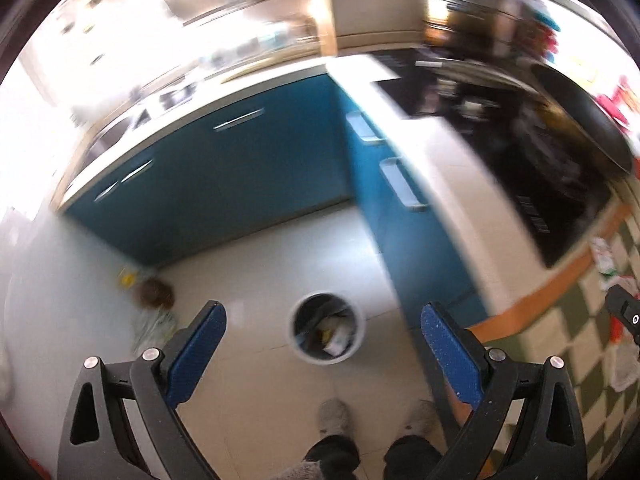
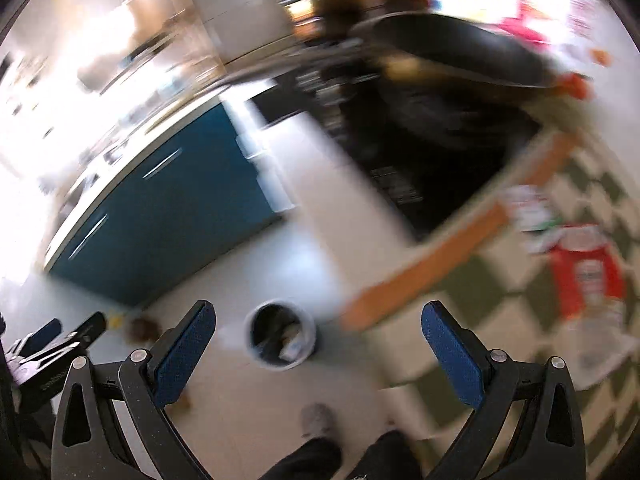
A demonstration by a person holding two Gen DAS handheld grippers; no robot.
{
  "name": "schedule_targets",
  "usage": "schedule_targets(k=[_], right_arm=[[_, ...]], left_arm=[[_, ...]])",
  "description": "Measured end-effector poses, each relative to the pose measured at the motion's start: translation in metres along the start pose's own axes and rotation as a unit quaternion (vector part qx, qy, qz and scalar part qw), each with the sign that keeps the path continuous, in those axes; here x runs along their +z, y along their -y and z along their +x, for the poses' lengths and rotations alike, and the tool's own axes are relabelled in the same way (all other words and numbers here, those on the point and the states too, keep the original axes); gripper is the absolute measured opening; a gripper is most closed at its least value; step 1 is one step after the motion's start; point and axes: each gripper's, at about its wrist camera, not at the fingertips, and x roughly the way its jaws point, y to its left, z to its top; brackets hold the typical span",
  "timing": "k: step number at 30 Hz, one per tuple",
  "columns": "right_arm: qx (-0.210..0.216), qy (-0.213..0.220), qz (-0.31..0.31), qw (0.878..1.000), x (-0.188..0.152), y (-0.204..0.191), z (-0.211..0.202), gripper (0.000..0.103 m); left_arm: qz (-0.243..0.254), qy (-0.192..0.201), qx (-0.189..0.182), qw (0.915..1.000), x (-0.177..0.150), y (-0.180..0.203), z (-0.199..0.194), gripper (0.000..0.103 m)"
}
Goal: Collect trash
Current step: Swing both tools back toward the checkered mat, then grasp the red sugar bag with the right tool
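Note:
A white trash bin (image 1: 328,329) stands on the floor, holding several wrappers; it also shows in the right wrist view (image 2: 280,334). My left gripper (image 1: 322,316) is open and empty, high above the bin. My right gripper (image 2: 318,316) is open and empty, above the floor and the table edge. A red and white wrapper (image 2: 588,276) and a white and green wrapper (image 2: 528,208) lie on the checkered tablecloth (image 2: 500,280). The white and green wrapper also shows in the left wrist view (image 1: 604,258). Both views are blurred.
Blue cabinets (image 1: 224,176) under a white counter (image 1: 452,184) line the back and right. A black cooktop (image 1: 532,168) carries a dark pan (image 1: 580,116). A brown lump (image 1: 154,292) and yellow scrap (image 1: 127,279) lie by the cabinet corner. My feet (image 1: 332,416) stand below.

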Motion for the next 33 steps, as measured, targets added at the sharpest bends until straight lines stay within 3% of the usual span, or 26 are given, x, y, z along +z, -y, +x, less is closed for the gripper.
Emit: schedule_targets(k=[3, 6, 9, 12, 15, 17, 18, 20, 21, 23, 24, 25, 26, 27, 28, 30, 33], right_arm=[[-0.076, 0.001, 0.038, 0.996, 0.015, 0.082, -0.004, 0.103], [-0.139, -0.020, 0.089, 0.986, 0.024, 0.176, 0.000, 0.103], [-0.168, -0.059, 0.139, 0.974, 0.024, 0.265, 0.016, 0.103], [-0.164, -0.102, 0.168, 0.967, 0.015, 0.328, 0.042, 0.103], [-0.142, -0.136, 0.183, 0.963, 0.006, 0.361, 0.068, 0.103], [-0.124, -0.149, 0.180, 0.964, 0.002, 0.368, 0.080, 0.096], [-0.119, -0.153, 0.175, 0.965, 0.000, 0.368, 0.086, 0.088], [-0.126, -0.143, 0.157, 0.969, 0.000, 0.364, 0.089, 0.082], [-0.137, -0.135, 0.144, 0.971, 0.001, 0.360, 0.088, 0.074], [-0.142, -0.113, 0.138, 0.974, 0.002, 0.359, 0.081, 0.042], [-0.147, -0.113, 0.145, 0.972, 0.001, 0.361, 0.079, 0.017], [-0.143, -0.109, 0.153, 0.972, 0.001, 0.365, 0.076, 0.009], [-0.133, -0.100, 0.163, 0.972, -0.001, 0.370, 0.071, 0.007], [-0.124, -0.094, 0.177, 0.972, -0.003, 0.376, 0.066, 0.000], [-0.120, -0.088, 0.188, 0.971, -0.006, 0.382, 0.060, 0.000], [-0.114, -0.070, 0.202, 0.970, -0.009, 0.389, 0.047, 0.000], [-0.095, -0.035, 0.223, 0.970, -0.016, 0.393, 0.021, 0.000]], left_arm=[[0.055, -0.020, -0.035, 0.9977, 0.020, 0.089, 0.006, 0.100], [0.103, -0.054, -0.083, 0.9897, 0.032, 0.190, 0.017, 0.100], [0.161, -0.079, -0.103, 0.9784, 0.037, 0.286, 0.032, 0.100], [0.197, -0.099, -0.103, 0.9701, 0.040, 0.350, 0.051, 0.100], [0.214, -0.119, -0.104, 0.9640, 0.046, 0.385, 0.075, 0.100], [0.222, -0.132, -0.111, 0.9598, 0.049, 0.399, 0.088, 0.100], [0.228, -0.142, -0.114, 0.9565, 0.050, 0.408, 0.097, 0.099], [0.230, -0.162, -0.122, 0.9518, 0.051, 0.418, 0.110, 0.098], [0.225, -0.176, -0.128, 0.9496, 0.051, 0.422, 0.118, 0.093], [0.214, -0.174, -0.137, 0.9512, 0.054, 0.423, 0.121, 0.069], [0.216, -0.164, -0.137, 0.9526, 0.056, 0.424, 0.118, 0.061], [0.222, -0.160, -0.141, 0.9516, 0.058, 0.426, 0.114, 0.038], [0.228, -0.158, -0.141, 0.9503, 0.060, 0.428, 0.111, 0.019], [0.234, -0.161, -0.143, 0.9481, 0.061, 0.429, 0.109, 0.016], [0.238, -0.161, -0.148, 0.9463, 0.063, 0.430, 0.106, 0.000], [0.240, -0.165, -0.164, 0.9423, 0.066, 0.426, 0.101, 0.000], [0.244, -0.145, -0.169, 0.9438, 0.068, 0.415, 0.087, 0.000]])
